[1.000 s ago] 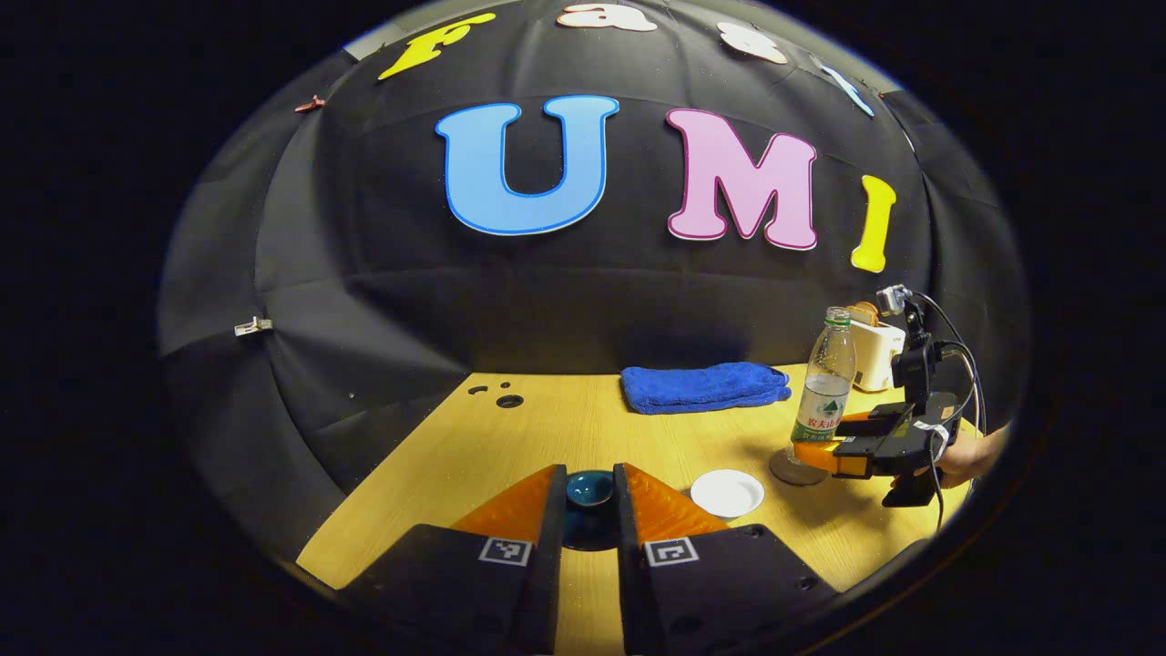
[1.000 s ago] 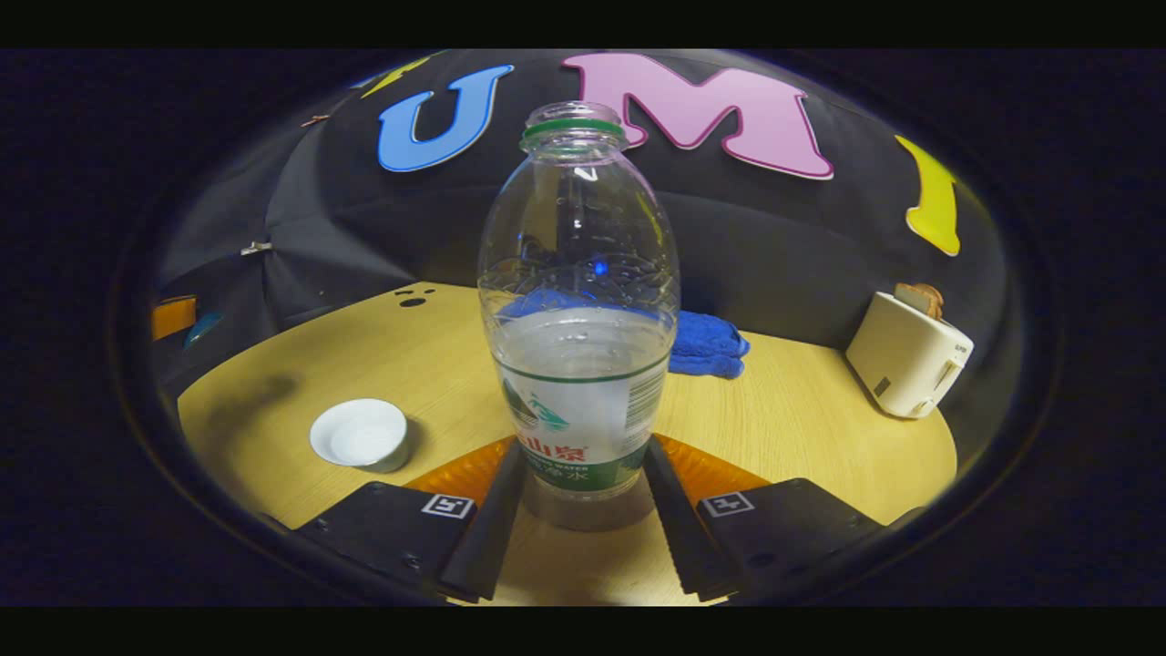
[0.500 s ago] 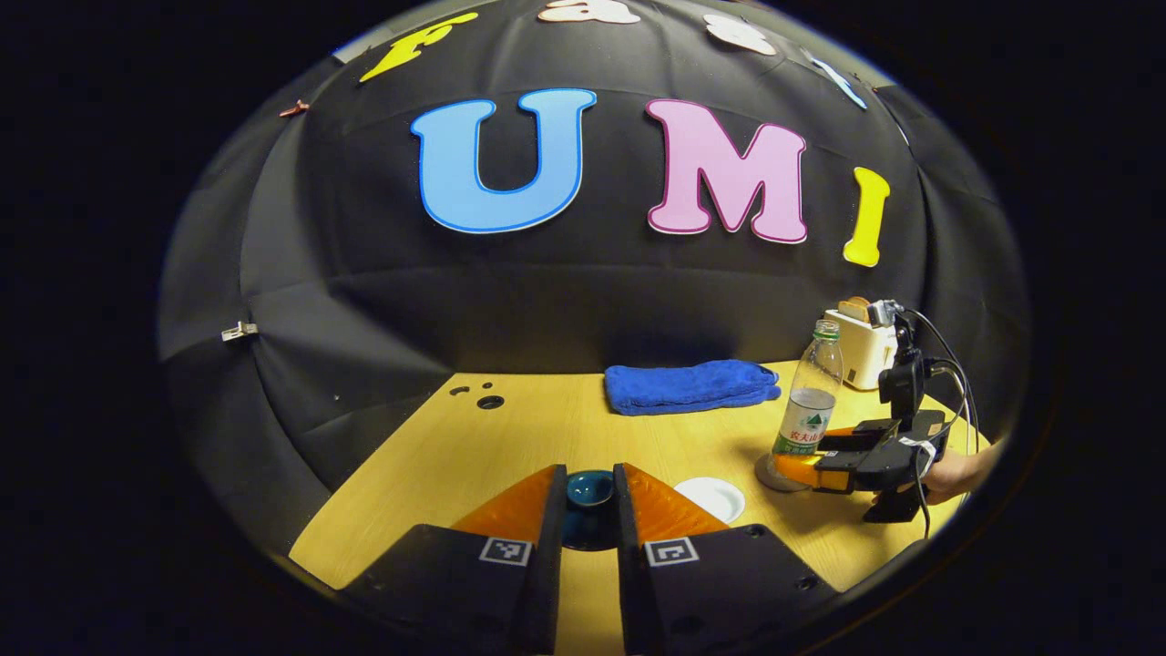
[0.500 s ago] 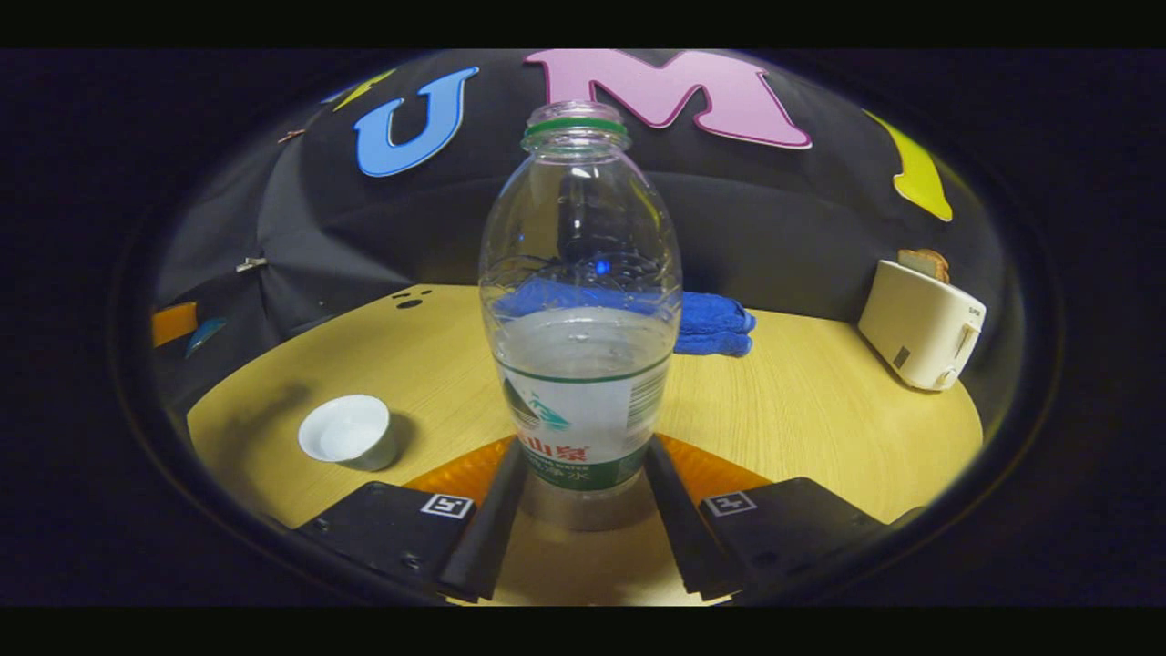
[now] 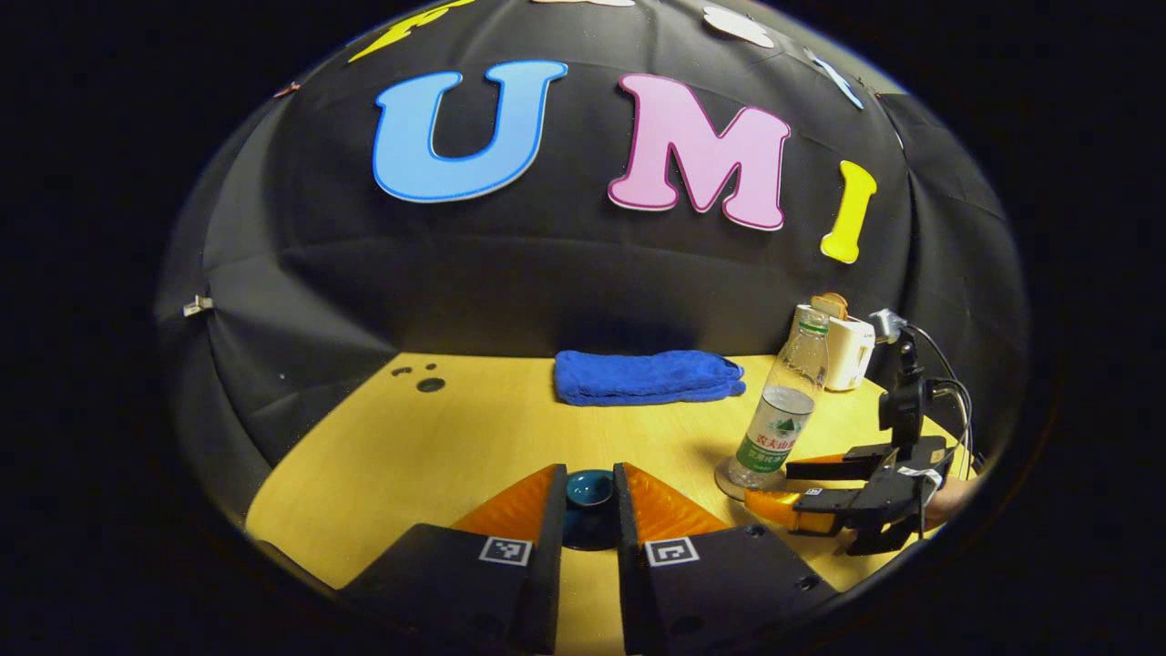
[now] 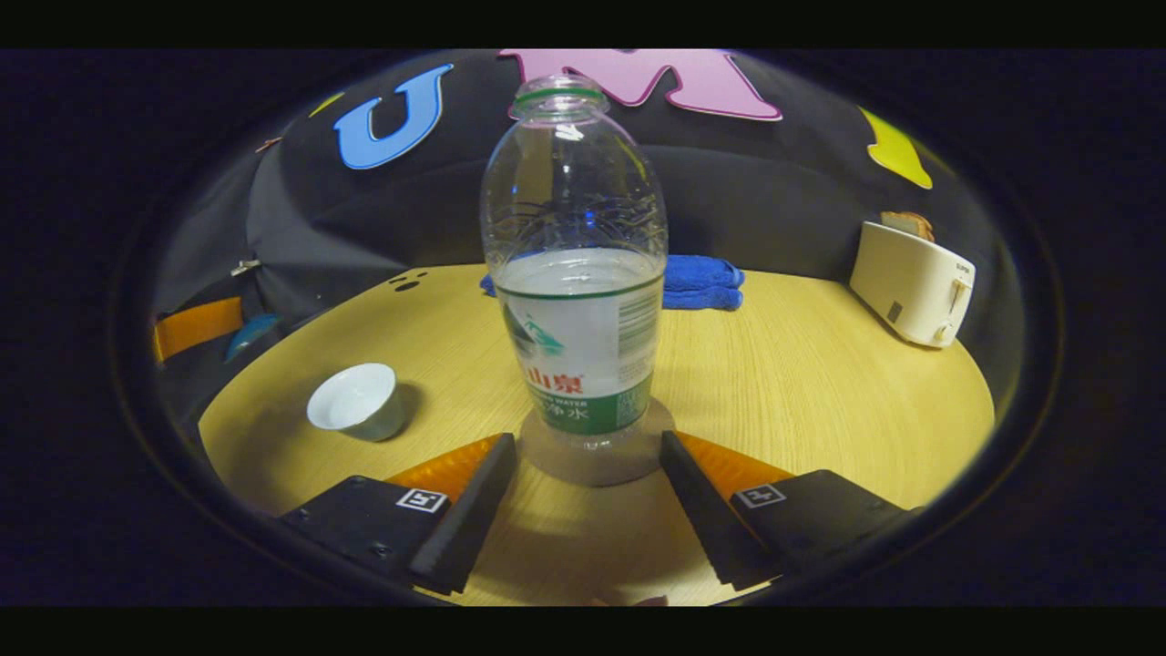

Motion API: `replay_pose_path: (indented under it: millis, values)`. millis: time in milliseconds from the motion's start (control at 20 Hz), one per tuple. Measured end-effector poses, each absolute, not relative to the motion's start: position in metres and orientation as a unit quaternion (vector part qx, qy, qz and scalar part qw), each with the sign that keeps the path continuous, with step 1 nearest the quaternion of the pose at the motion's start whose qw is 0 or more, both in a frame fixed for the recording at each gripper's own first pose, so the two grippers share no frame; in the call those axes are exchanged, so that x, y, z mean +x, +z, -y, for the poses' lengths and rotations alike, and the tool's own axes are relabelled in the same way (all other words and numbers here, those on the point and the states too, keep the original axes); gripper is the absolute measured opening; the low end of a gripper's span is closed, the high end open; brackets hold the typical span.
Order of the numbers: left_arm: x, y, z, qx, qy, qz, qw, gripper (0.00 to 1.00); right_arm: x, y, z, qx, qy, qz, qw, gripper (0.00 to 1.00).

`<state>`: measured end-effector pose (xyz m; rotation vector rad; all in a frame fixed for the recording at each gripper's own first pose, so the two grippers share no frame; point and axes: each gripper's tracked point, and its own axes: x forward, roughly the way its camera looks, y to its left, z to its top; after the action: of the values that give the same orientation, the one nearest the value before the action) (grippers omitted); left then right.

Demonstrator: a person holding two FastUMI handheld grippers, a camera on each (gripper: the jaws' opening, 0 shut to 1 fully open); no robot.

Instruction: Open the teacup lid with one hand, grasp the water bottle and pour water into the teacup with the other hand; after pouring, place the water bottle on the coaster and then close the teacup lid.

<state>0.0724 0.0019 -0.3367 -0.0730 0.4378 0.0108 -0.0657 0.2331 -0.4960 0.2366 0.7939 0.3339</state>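
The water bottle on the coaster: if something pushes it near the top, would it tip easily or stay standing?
The water bottle would probably tip rather easily: it is tall and narrow. Water fills it about halfway, which likely steadies the bottom somewhat. It has no cap, so a fall would probably spill. The coaster under it looks flat, and the right gripper has its jaws open, clear of it.

The left gripper view looks low across the worktop (image 5: 474,428) toward the booth wall, the bottle (image 5: 783,401) far off at its right. The right gripper view faces the same wall from close before the bottle (image 6: 574,273). Both take in the blue towel (image 5: 647,376) and toaster (image 6: 911,282).
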Motion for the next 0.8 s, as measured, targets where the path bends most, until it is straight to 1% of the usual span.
replay_pose_path:
  millis: [50,150,200,250,300,350,500,550,600,700,750,800]
  values:
    - [0.076,-0.343,0.004,-0.040,0.000,-0.221,0.974,0.34,-0.073,-0.493,-0.230,0.114,0.161,-0.388,0.901,0.98]
    - [0.084,-0.356,0.013,-0.040,-0.010,-0.230,0.972,0.27,-0.083,-0.486,-0.217,0.111,0.152,-0.390,0.901,0.98]
    - [0.087,-0.362,0.018,-0.039,-0.015,-0.233,0.972,0.31,-0.090,-0.482,-0.214,0.112,0.149,-0.391,0.901,0.98]
    - [0.089,-0.365,0.023,-0.038,-0.022,-0.235,0.971,0.31,-0.092,-0.478,-0.208,0.112,0.145,-0.391,0.902,0.98]
    - [0.092,-0.368,0.028,-0.036,-0.029,-0.237,0.970,0.34,-0.095,-0.475,-0.203,0.110,0.141,-0.391,0.903,0.98]
    - [0.094,-0.374,0.034,-0.032,-0.036,-0.239,0.970,0.31,-0.096,-0.473,-0.199,0.107,0.138,-0.390,0.904,0.98]
    - [0.098,-0.383,0.042,-0.017,-0.048,-0.244,0.968,0.31,-0.096,-0.467,-0.189,0.110,0.128,-0.385,0.907,0.98]
    - [0.099,-0.386,0.044,-0.013,-0.052,-0.247,0.968,0.27,-0.096,-0.466,-0.186,0.112,0.125,-0.385,0.908,0.98]
    - [0.100,-0.389,0.045,-0.008,-0.053,-0.249,0.967,0.31,-0.096,-0.467,-0.184,0.111,0.123,-0.385,0.908,0.98]
    - [0.101,-0.395,0.048,-0.006,-0.055,-0.252,0.966,0.31,-0.096,-0.467,-0.179,0.109,0.119,-0.386,0.908,0.98]
    - [0.101,-0.398,0.047,-0.005,-0.056,-0.254,0.966,0.35,-0.097,-0.467,-0.178,0.108,0.119,-0.386,0.908,0.98]
    - [0.100,-0.400,0.047,-0.001,-0.055,-0.258,0.964,0.31,-0.097,-0.468,-0.176,0.107,0.118,-0.386,0.908,0.99]
